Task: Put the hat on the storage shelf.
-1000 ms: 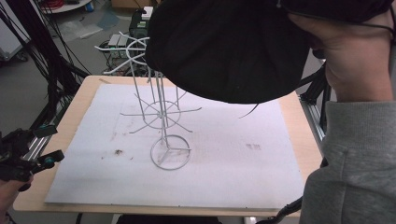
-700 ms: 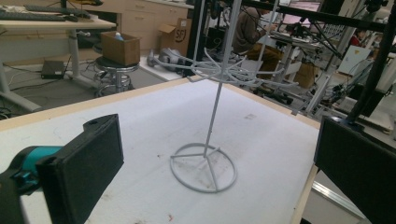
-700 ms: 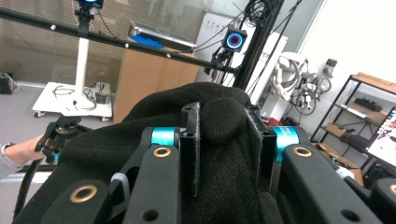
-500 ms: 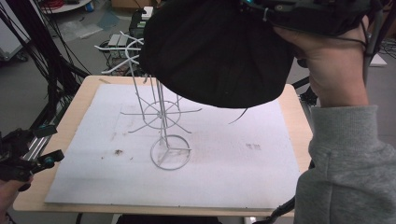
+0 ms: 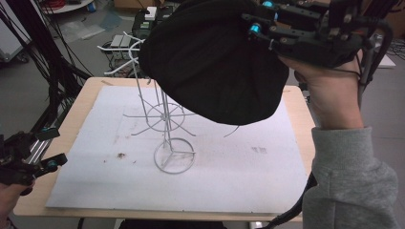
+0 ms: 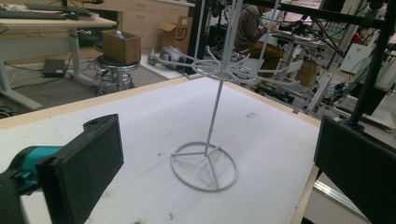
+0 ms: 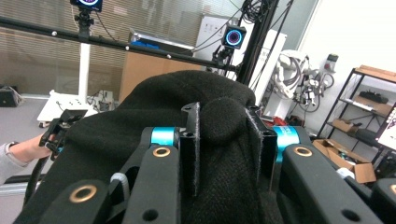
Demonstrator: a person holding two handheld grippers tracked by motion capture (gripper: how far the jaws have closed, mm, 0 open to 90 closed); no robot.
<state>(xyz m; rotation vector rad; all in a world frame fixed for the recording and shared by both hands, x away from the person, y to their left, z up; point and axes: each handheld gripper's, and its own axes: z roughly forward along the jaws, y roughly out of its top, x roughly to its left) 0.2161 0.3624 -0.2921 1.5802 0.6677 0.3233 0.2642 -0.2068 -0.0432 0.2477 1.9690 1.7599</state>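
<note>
A black knit hat (image 5: 215, 62) is clamped in the right gripper (image 7: 227, 140) above the white wire rack (image 5: 165, 119) — the left gripper (image 6: 215, 158) is held apart, empty, at the table's (image 5: 296, 102) edge.

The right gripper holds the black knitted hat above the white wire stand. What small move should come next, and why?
Probably lower the black knitted hat a little further onto the top of the white wire stand. The right gripper is shut on a fold of the hat, which hangs over the stand's upper arms and is not yet settled on them. The left gripper waits open at the table edge.
</note>
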